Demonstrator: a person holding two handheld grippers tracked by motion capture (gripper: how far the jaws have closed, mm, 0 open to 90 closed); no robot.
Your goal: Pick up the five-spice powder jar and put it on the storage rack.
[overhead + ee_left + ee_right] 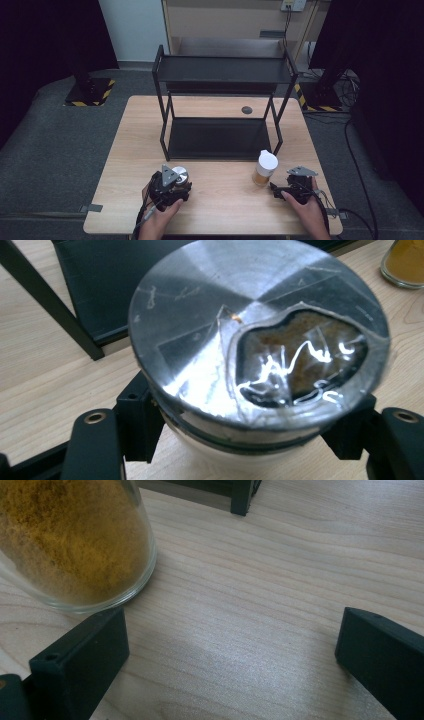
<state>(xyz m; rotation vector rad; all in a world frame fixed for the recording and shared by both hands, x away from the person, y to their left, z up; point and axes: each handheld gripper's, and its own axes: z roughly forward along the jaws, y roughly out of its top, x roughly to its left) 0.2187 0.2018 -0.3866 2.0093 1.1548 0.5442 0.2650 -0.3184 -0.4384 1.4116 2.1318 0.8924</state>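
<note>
My left gripper (172, 186) is near the table's front left and is shut on a white jar with a metal lid (179, 174). In the left gripper view the two jaws press on either side of that jar (260, 330). Its lid has a clear window with brown contents under it. A glass jar of yellow powder with a white lid (265, 168) stands upright at the front right. My right gripper (281, 189) rests just right of it, open. In the right gripper view the yellow jar (75, 540) sits beyond the left jaw, with bare wood between the jaws (230, 650).
A black two-tier rack (220, 75) stands on the middle and back of the wooden table (125, 150); its lower shelf (100, 285) lies just past the held jar. A rack foot (242, 497) is near the yellow jar (405, 262). A dark round grommet (246, 110) is behind the rack.
</note>
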